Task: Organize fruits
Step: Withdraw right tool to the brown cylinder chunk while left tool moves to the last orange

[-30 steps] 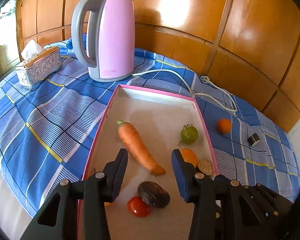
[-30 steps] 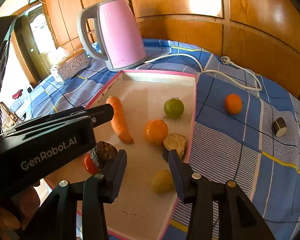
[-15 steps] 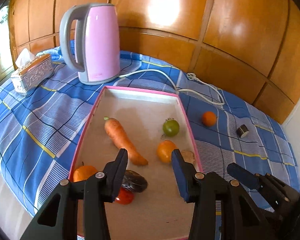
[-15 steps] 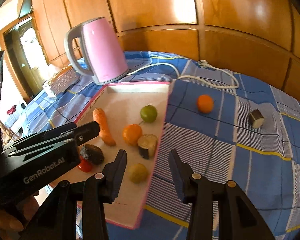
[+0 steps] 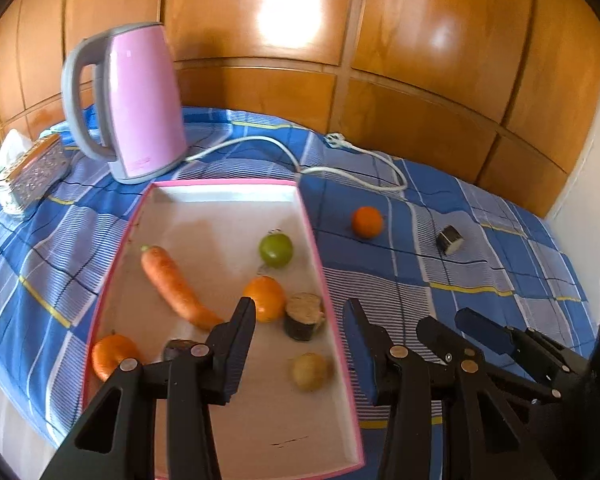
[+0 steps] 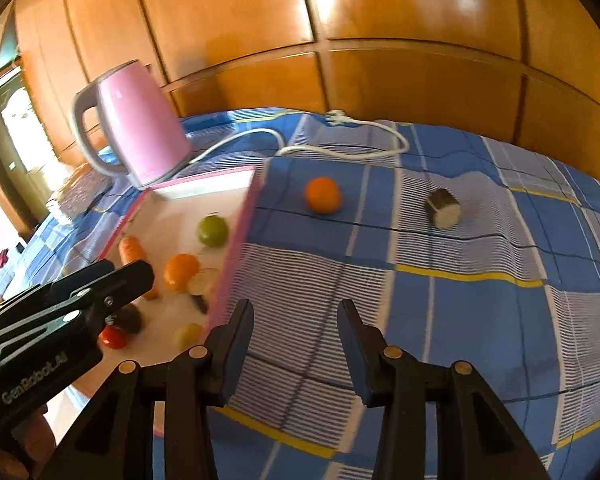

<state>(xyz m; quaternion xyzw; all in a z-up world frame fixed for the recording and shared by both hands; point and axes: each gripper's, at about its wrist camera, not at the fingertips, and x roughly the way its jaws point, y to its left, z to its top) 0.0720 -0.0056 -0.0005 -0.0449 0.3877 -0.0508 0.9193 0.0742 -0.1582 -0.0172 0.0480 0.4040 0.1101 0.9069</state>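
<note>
A pink-rimmed tray [image 5: 318,264] lies on the blue checked cloth. It holds a carrot [image 5: 168,280], a green fruit [image 5: 276,250], an orange [image 5: 265,298], another orange [image 5: 110,356], a cut dark piece [image 5: 304,316], a yellowish fruit [image 5: 309,371] and a dark fruit partly hidden by my left finger. An orange [image 6: 323,195] and a cut dark piece [image 6: 443,208] lie on the cloth outside the tray. My left gripper [image 5: 300,350] is open and empty over the tray's right side. My right gripper [image 6: 296,354] is open and empty over the cloth right of the tray [image 6: 236,248].
A pink kettle [image 5: 136,100] stands behind the tray, its white cord [image 5: 340,148] trailing right along the cloth. A tissue box [image 5: 30,170] sits at the far left. Wooden panelling [image 5: 380,60] backs the bed. The right gripper shows in the left view [image 5: 472,328].
Both grippers have pulled back and swung right. The right gripper has left the tray and now hangs over the cloth, facing the loose orange. Both stay open.
</note>
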